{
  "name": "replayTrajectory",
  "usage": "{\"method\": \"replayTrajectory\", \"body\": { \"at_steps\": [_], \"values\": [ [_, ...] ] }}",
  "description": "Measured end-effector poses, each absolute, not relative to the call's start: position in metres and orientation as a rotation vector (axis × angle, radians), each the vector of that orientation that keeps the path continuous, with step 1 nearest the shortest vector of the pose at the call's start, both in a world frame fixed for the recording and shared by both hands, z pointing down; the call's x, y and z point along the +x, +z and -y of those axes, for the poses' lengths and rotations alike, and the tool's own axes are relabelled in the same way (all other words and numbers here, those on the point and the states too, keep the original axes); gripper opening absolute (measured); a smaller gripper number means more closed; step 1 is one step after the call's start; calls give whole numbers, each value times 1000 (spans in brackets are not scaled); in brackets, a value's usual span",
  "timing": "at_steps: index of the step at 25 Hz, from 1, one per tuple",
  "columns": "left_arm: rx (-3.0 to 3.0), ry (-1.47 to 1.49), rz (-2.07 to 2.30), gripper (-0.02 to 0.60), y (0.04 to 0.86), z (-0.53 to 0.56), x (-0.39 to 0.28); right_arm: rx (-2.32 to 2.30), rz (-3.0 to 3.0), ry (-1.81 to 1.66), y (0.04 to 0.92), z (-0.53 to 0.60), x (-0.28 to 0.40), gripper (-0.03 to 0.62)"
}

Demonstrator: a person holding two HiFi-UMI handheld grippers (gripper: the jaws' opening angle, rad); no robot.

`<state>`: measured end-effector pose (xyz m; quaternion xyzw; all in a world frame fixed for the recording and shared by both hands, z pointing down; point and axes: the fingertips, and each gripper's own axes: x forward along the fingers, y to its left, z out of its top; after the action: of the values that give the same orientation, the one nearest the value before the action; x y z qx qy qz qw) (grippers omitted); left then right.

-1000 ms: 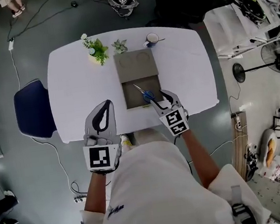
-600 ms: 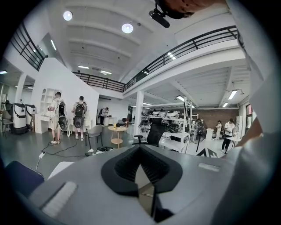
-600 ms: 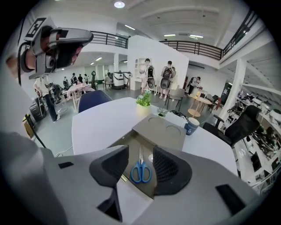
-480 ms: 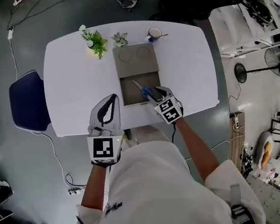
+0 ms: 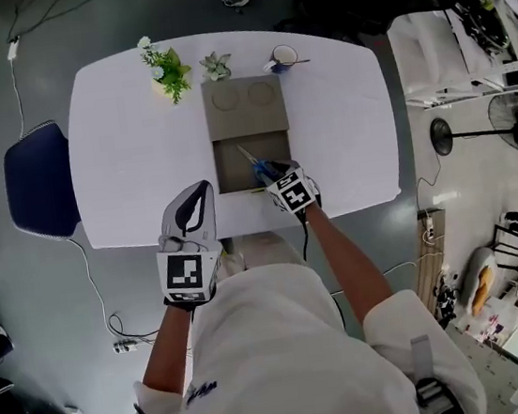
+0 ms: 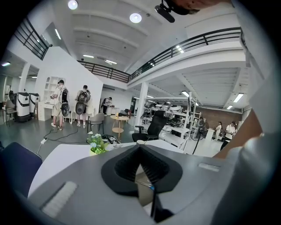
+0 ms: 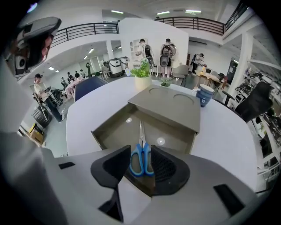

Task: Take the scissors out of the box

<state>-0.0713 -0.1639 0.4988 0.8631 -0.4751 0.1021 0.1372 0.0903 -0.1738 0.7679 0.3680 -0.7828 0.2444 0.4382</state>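
Scissors (image 7: 141, 158) lay inside the open box (image 7: 105, 127), handles nearest. Right tool (image 5: 276, 174) straddled the handles for a lift — jaws part-spread, had just been closing, not yet pinching. Left tool (image 5: 202, 192), pressed together, waited at the desk (image 5: 129, 152) edge — clear.

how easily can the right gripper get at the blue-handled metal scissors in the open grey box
Likely yes: the right gripper is over the open grey box, and its jaws, which have just been closing, stand either side of the blue-handled metal scissors. Nothing covers them. A firm grip isn't evident yet.
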Motion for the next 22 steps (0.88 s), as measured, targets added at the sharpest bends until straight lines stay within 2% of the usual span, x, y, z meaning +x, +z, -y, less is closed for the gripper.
{"method": "replayTrajectory", "body": {
  "at_steps": [18,22],
  "values": [
    [2446,342,1374,0,517,156,-73,751,1823,614,824,170,93,143],
    [2434,345,1376,0,516,153,-72,745,1800,595,823,171,94,121]
  ]
}}
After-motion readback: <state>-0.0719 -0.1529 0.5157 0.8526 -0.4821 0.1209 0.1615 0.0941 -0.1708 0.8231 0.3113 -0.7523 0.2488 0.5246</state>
